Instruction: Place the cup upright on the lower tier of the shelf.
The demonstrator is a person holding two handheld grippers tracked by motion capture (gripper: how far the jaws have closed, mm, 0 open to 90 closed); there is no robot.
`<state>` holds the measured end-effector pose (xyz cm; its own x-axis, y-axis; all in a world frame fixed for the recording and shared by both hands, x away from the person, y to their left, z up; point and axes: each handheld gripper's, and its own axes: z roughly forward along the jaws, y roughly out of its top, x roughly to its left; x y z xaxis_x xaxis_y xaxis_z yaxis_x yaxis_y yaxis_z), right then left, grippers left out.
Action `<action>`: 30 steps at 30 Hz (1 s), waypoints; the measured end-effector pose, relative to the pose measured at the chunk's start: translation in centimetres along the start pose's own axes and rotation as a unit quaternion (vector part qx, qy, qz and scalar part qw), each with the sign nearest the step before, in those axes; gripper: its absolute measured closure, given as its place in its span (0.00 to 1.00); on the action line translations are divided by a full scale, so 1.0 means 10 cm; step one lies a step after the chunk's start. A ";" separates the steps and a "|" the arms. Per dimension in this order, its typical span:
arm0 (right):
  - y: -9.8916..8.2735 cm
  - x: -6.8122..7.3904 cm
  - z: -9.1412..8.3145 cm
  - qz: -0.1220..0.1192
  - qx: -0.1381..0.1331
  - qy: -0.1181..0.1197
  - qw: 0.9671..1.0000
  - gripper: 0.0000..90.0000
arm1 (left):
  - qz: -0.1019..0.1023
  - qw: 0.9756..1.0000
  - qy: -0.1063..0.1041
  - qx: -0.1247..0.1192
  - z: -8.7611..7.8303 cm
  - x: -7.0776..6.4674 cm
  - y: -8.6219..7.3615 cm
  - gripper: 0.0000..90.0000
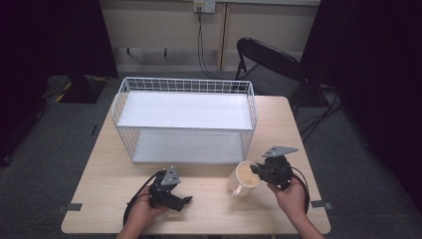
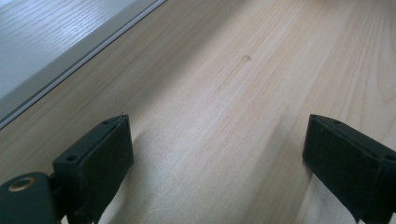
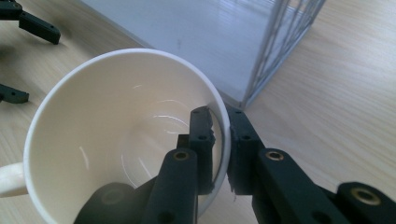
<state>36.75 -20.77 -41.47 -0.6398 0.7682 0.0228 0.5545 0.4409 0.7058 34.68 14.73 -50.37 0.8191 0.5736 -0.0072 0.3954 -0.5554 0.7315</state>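
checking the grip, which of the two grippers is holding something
The right gripper: its jaws pinch the rim of the cream mug. The left gripper is open over bare table.

We see the wire rack (image 1: 184, 122) standing on the table (image 1: 99, 174), toward its far side; the mug (image 1: 244, 178) sits in front of the rack's right corner; the left gripper (image 1: 185, 200) lies left of the mug, well apart; a chair (image 1: 268, 62) stands behind the table.

Light wooden table (image 1: 109, 169) on grey carpet; black folding chair (image 1: 266, 62) behind its far right corner.
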 end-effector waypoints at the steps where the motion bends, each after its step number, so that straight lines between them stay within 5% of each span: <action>1: 0.02 0.02 0.02 -0.003 0.000 -0.001 1.000 0.92 | 0.000 1.000 0.000 0.000 0.00 0.00 0.00 0.09; 30: 0.40 0.29 0.30 -0.020 -0.005 -0.023 1.000 0.92 | 0.000 1.000 0.000 0.000 0.00 0.00 0.00 0.09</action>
<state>38.69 -15.35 -40.70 -0.6367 0.7702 -0.0385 0.5232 0.4682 0.7121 34.68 14.73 -50.38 0.8191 0.5736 -0.0071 0.3953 -0.5554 0.7316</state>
